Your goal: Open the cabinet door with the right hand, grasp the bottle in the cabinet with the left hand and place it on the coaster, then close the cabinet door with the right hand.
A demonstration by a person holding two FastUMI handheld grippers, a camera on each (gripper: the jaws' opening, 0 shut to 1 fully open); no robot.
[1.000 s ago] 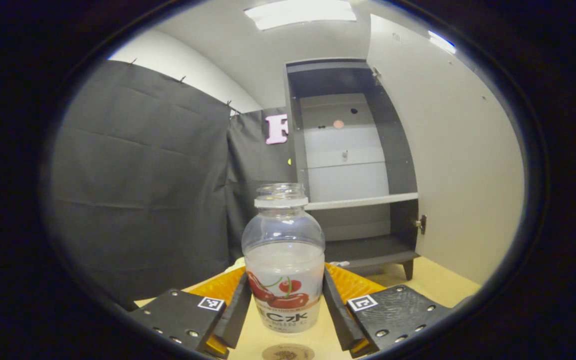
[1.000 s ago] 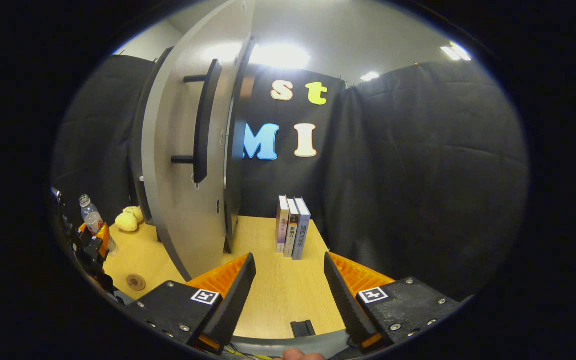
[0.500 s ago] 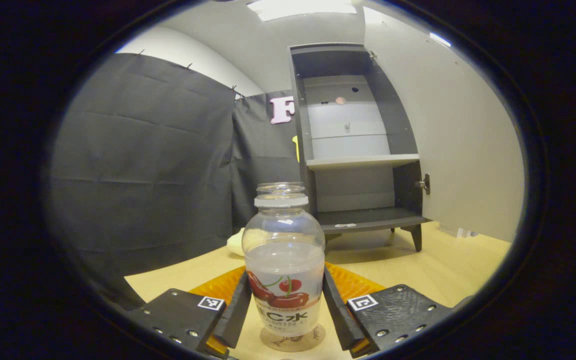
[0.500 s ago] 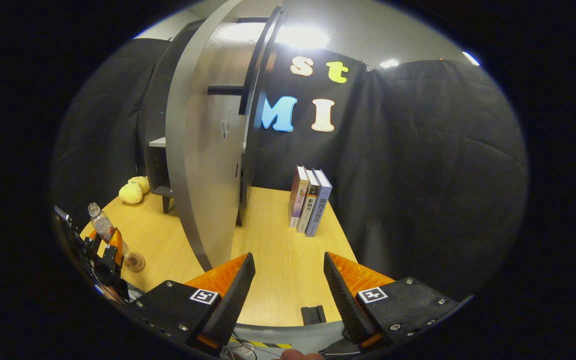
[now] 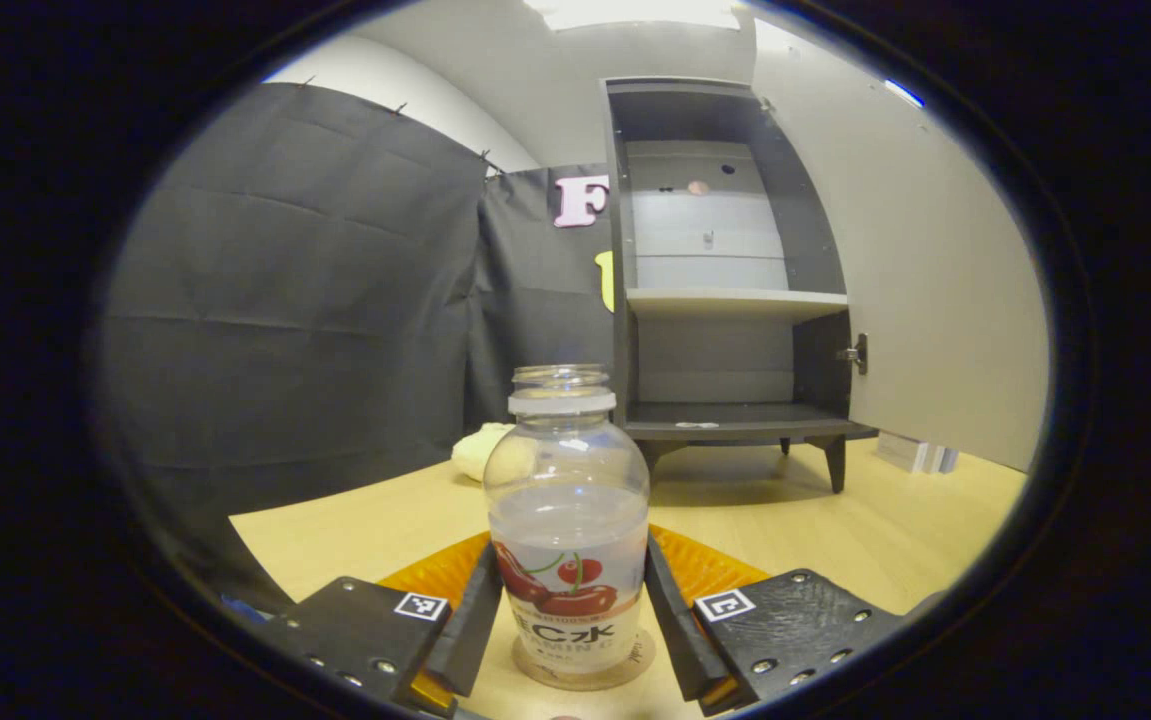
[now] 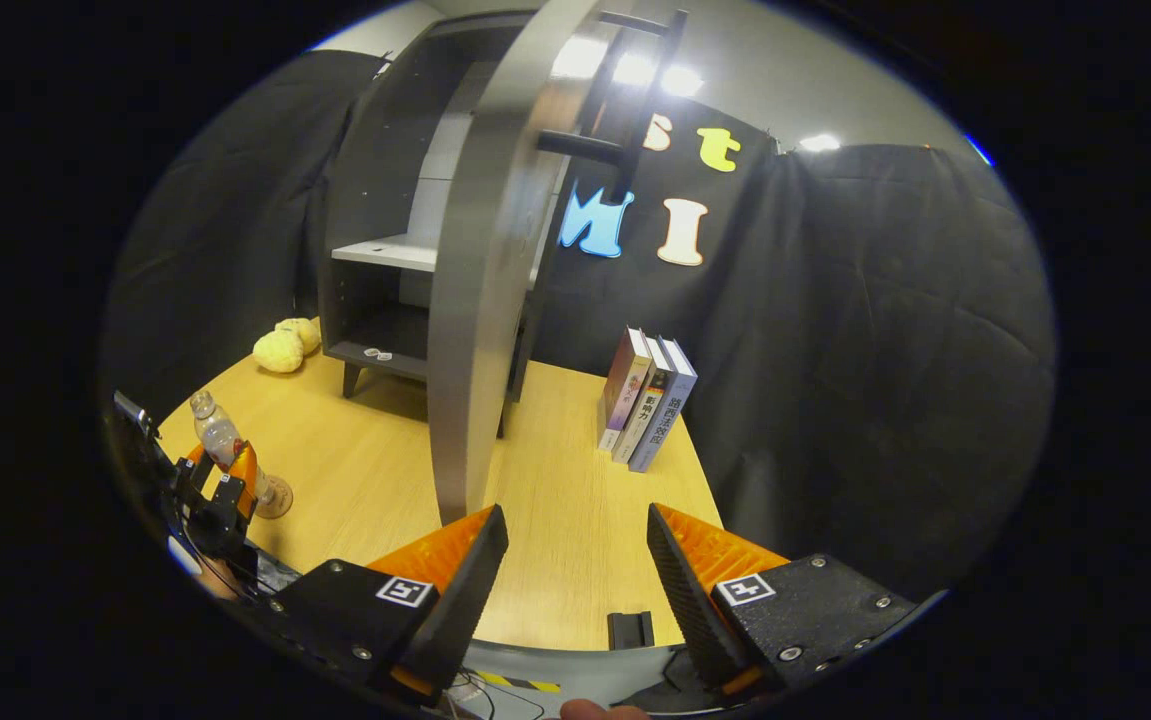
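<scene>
Left tool [image 5: 567, 620]: both fingers pressed on the bottle [image 5: 566, 520], which stands upright on the coaster [image 5: 580, 672] on the surface [image 5: 795, 520]. Cabinet [image 5: 725, 270] door [image 5: 925, 280] open. Right tool [image 6: 575, 580]: fingers spread, holding nothing. Right gripper view adds books [image 6: 647, 400], yellow plush [image 6: 283, 345], door handle [image 6: 635, 80].

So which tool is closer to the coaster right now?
Left. The left tool holds the bottle right over the coaster; the right tool sits open, far off, past the cabinet door.
</scene>
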